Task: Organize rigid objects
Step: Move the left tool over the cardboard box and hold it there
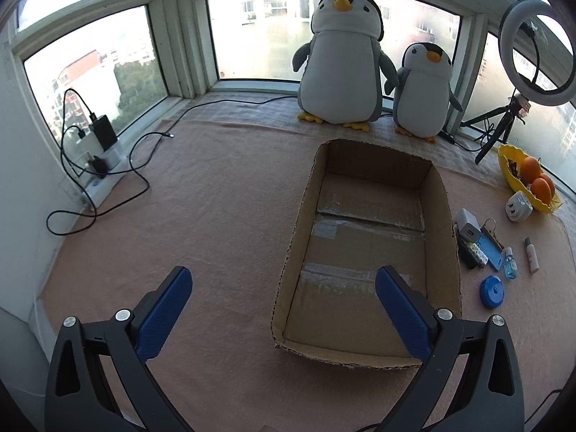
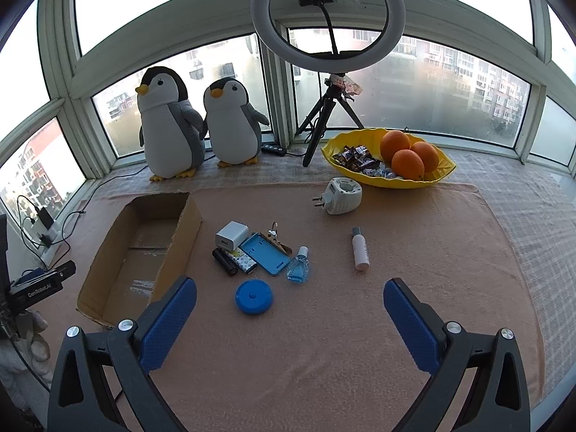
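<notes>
Small rigid objects, among them a blue round case point(image 2: 254, 296), a phone case point(image 2: 265, 257) and a white charger point(image 2: 232, 234), lie clustered on the pink cloth point(image 2: 414, 252) just right of the empty cardboard box point(image 2: 138, 252). The right gripper point(image 2: 289, 309) hovers over them, jaws spread wide, holding nothing. The left gripper point(image 1: 282, 300) hangs equally wide beside the box's near end.

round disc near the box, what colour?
Blue disc; clearest in the right wrist view, on the cloth right of the box.
</notes>
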